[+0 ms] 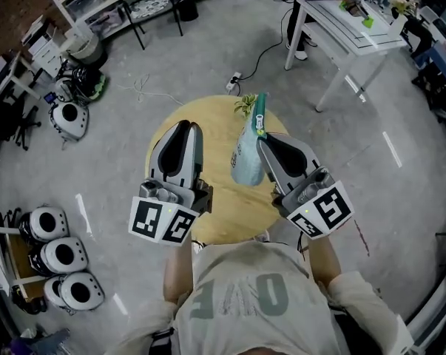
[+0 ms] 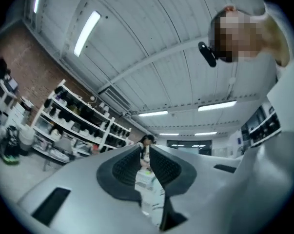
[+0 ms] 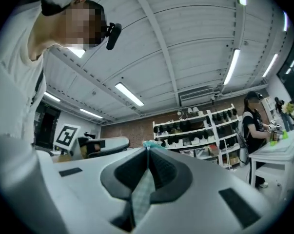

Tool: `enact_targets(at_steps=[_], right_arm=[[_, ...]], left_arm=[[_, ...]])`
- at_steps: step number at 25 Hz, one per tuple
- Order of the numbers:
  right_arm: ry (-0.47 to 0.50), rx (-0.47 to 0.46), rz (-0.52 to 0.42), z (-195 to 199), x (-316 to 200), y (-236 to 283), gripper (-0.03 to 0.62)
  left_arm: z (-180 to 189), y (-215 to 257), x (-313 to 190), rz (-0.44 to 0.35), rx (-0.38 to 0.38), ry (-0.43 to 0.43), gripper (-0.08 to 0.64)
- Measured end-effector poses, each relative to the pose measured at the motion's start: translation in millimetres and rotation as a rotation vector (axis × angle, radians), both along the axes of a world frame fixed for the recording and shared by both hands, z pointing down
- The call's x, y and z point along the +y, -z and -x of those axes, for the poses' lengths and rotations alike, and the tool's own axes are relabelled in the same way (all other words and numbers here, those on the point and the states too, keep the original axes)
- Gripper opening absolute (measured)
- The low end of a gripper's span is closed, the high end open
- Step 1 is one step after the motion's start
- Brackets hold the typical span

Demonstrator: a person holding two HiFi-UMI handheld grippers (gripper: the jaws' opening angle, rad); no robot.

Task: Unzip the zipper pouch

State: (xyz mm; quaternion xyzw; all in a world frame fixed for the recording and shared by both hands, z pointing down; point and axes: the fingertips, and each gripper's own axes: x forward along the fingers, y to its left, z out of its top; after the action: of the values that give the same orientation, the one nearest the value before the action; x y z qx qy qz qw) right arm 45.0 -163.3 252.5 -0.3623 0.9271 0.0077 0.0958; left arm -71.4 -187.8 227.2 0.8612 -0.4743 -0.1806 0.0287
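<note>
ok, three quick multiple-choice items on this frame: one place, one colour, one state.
1. Where is the pouch? A in the left tongs; B hanging from the right tongs over the round table; C in a drawer.
2. Table top colour? A light wood; B red; C black.
3. Left tongs? A shut on the pouch; B wide open; C shut, empty.
B: its fabric is pinched in the right tongs. A: pale wood top. C: pads nearly meet, nothing between.

Zipper pouch: pale blue-green checked fabric, teal top edge. Hanging upright over round table, top pinched between right gripper jaws. Zip state unclear.
</note>
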Motion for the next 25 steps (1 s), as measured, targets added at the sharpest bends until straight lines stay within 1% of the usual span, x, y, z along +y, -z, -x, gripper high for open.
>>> enact_targets(at_steps=[1,3,4,5,6,8,11,13,16,18,21,23,25], right_arm=[[0.039,0.024,-0.027,4,5,5,0.040],[0.116,0.093,-0.095,13,17,17,0.040],[0.147,0.125,-0.129,17,22,23,0.040],[0.173,0.151,-0.159,19,28,29,0.040],[0.195,0.173,-0.184,22,33,33,0.040],[0.231,0.210,-0.215,27,43,36,0.040],[0.276,0.239,-0.231,36,54,34,0.040],[0.297,0.252,-0.232,44,60,31,0.040],[0.325,0.270,-0.238,51,69,29,0.040],[0.342,0.283,-0.244,52,75,26,0.040],[0.357,0.286,-0.236,49,80,20,0.040],[0.363,0.289,-0.231,49,82,21,0.040],[0.356,0.301,-0.231,50,81,22,0.040]], left_arm=[[-6,11,3,-0.013,0.037,-0.099,0.037],[-19,32,10,-0.025,0.100,-0.330,0.167],[-27,40,14,-0.018,0.117,-0.444,0.191],[-34,46,20,-0.005,0.120,-0.547,0.207],[-41,49,26,0.008,0.112,-0.633,0.207],[-51,52,37,0.025,0.096,-0.752,0.207],[-54,50,46,0.057,0.125,-0.849,0.207],[-53,45,51,0.096,0.148,-0.899,0.207],[-52,33,52,0.156,0.172,-0.930,0.207],[-54,26,57,0.176,0.173,-0.951,0.202],[-62,22,71,0.174,0.158,-0.995,0.155],[-62,24,73,0.158,0.146,-0.988,0.097],[-56,28,73,0.145,0.154,-0.972,0.055]])
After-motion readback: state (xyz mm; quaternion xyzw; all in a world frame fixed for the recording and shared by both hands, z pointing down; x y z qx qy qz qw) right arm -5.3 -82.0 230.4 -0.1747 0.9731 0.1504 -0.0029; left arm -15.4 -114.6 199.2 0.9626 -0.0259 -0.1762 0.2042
